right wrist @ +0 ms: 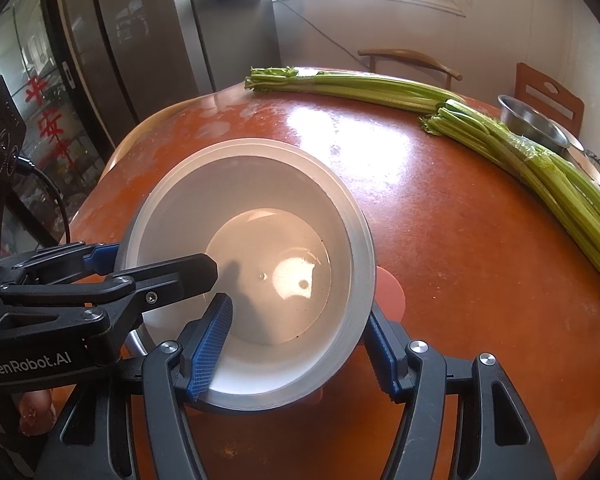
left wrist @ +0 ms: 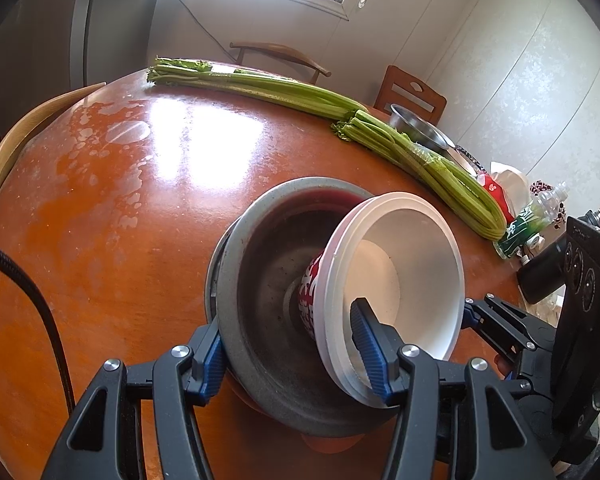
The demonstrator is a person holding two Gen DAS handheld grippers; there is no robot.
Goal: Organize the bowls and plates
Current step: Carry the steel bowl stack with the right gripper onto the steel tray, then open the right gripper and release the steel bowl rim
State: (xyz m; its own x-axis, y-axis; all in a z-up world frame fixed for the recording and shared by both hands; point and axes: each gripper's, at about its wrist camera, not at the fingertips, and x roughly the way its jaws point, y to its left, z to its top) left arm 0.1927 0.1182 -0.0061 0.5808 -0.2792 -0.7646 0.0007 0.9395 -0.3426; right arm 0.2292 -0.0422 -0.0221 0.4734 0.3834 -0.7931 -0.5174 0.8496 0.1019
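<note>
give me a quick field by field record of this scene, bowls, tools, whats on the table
surface: round reddish-brown table
white bowl: white paper bowl, tilted, its base inside the grey bowl
grey bowl: grey-rimmed bowl, dark inside, also tilted
left tool: fingers straddle the grey bowl's near rim, one outside, one inside the white bowl
right tool: fingers straddle the white bowl's near rim
other items: celery bunches, steel bowl, plastic bottle
seating: wooden chairs beyond the table

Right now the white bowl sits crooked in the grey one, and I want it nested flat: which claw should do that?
Right, probably. The right claw grips the white bowl by its wall, so it can level it while the left claw steadies the grey bowl.
</note>
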